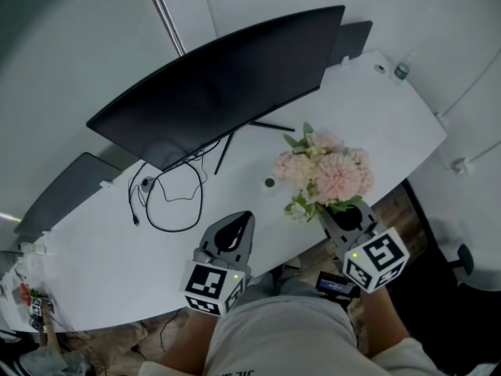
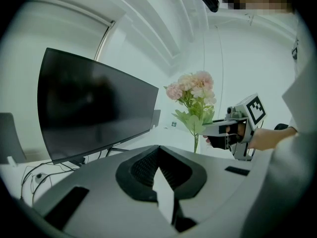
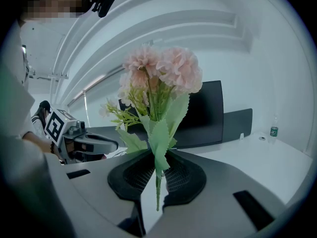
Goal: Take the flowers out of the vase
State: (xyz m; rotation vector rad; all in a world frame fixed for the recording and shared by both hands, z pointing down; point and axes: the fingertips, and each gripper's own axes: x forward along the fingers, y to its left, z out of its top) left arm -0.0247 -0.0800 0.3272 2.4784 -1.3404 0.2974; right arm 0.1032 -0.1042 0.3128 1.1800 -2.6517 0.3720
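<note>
Pinching flowers (image 3: 161, 73) by the stem (image 3: 157, 195) in my right gripper (image 3: 156, 175), left gripper (image 2: 162, 182) closed, empty; loose pinch risks slippage.

Left claw (image 2: 158, 150) closed, right claw (image 3: 158, 157) clamped

White desk (image 1: 102, 249), black monitor (image 1: 219, 84), pale wall (image 2: 247, 68)

Head view: the stems of the flowers (image 1: 325, 175) are buried under the blooms, and the right gripper (image 1: 340, 216) has its fingers tucked in under the leaves. The monitor (image 1: 219, 84) covers most of its own stand. The bottle (image 1: 401, 70) at the far corner of the table (image 1: 94, 241) is way too tiny to read, and the clutter (image 1: 23, 284) at the left edge is cropped off.
</note>
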